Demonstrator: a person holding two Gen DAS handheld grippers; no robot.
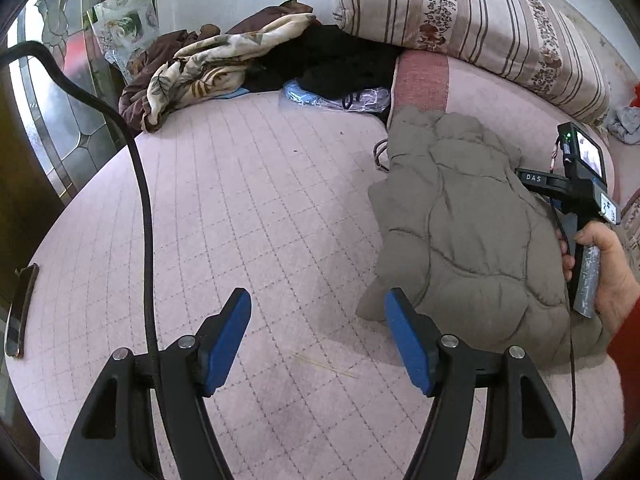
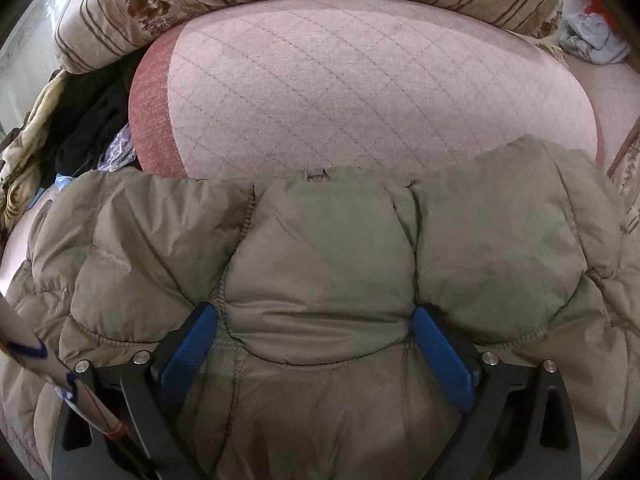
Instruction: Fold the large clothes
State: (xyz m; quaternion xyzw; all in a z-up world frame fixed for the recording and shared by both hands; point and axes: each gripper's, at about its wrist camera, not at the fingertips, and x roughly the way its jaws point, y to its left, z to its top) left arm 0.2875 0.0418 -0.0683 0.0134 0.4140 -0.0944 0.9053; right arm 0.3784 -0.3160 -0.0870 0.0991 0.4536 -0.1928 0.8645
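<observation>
Grey-brown quilted puffer jacket (image 1: 464,232) lay bundled on the pink quilted bed cover (image 1: 248,216), just in front of the striped floral pillow (image 1: 472,24). Left gripper (image 1: 318,340) hovered beside the jacket's near edge, jaws spread and empty. Right gripper (image 2: 316,344) pressed into the padding, jaws spread around a puffed panel, not clenched. Judgement: light, soft, springy, slippery shell; best pinched at stitched seams or hem, not mid-panel.
</observation>
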